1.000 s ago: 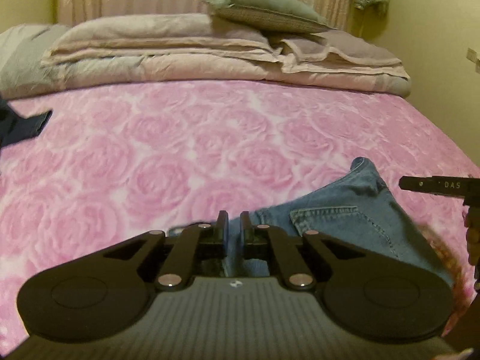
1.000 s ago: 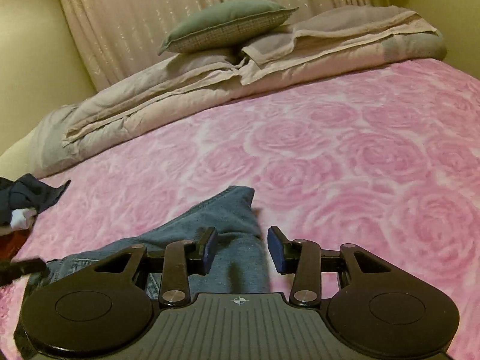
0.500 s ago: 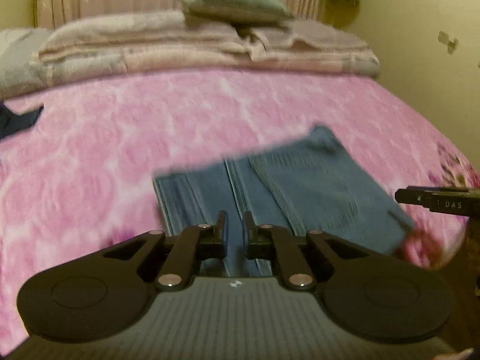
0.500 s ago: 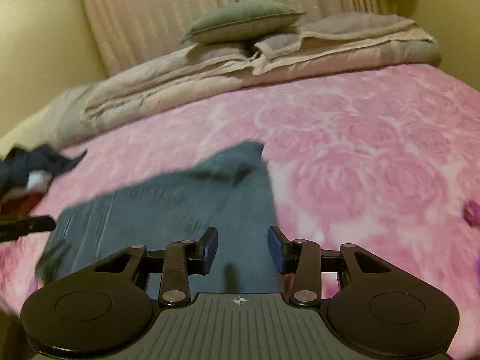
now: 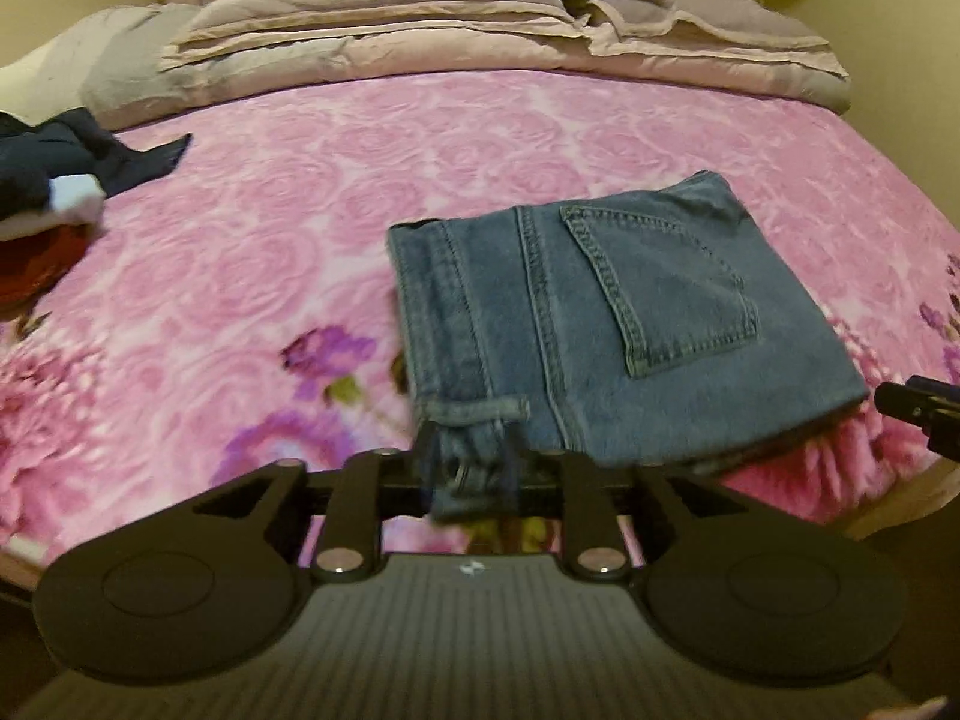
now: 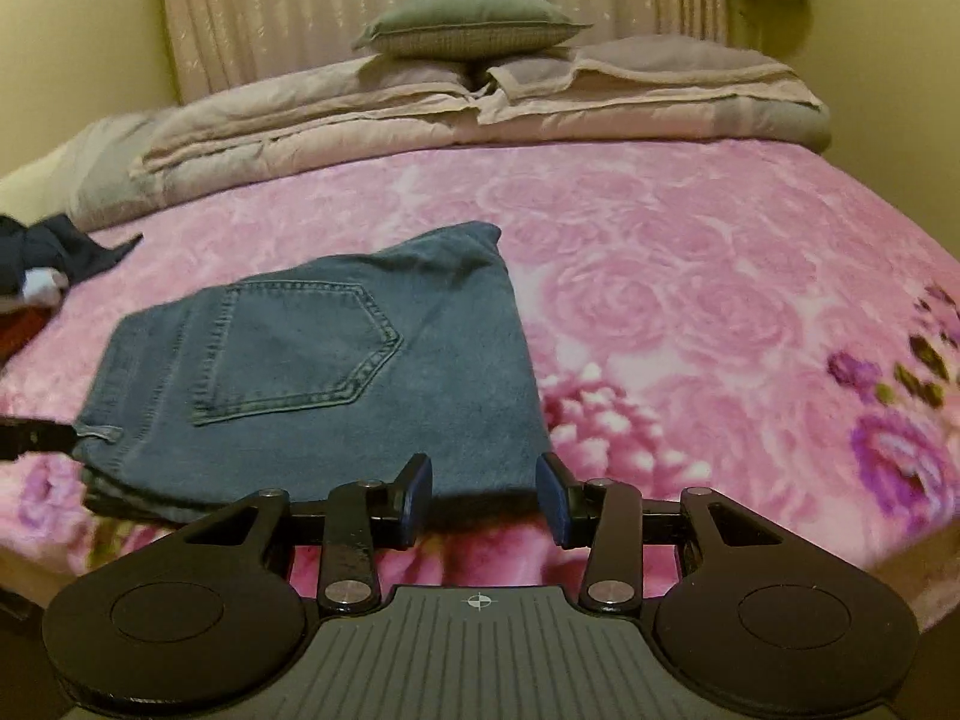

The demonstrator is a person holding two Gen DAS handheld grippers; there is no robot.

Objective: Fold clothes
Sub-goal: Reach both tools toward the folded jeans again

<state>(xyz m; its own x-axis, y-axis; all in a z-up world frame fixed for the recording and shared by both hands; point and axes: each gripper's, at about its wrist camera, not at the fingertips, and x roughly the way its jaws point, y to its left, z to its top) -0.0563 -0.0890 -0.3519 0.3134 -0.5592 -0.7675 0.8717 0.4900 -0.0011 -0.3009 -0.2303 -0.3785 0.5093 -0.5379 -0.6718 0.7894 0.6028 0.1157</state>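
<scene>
Since a second ago, the jeans (image 5: 600, 324) have been drawn toward the near edge of the bed (image 5: 300, 210) and laid as a folded rectangle, back pocket (image 5: 660, 282) uppermost. They are seen near the middle of that near edge, with pink rose-patterned cover showing on every other side. A waistband corner with a belt loop is still seen between the fingers of the left gripper (image 5: 468, 474), whose jaws have just been opening and stand narrowly apart; whether the pads still press cannot be told. The right gripper (image 6: 485, 495) is held with jaws moderately apart and nothing gripped, just before the fold's near edge. Dark clothes (image 5: 60, 180) are piled at the left edge; folded bedding (image 6: 480, 108) and a green pillow (image 6: 474, 30) are stacked along the far edge.
</scene>
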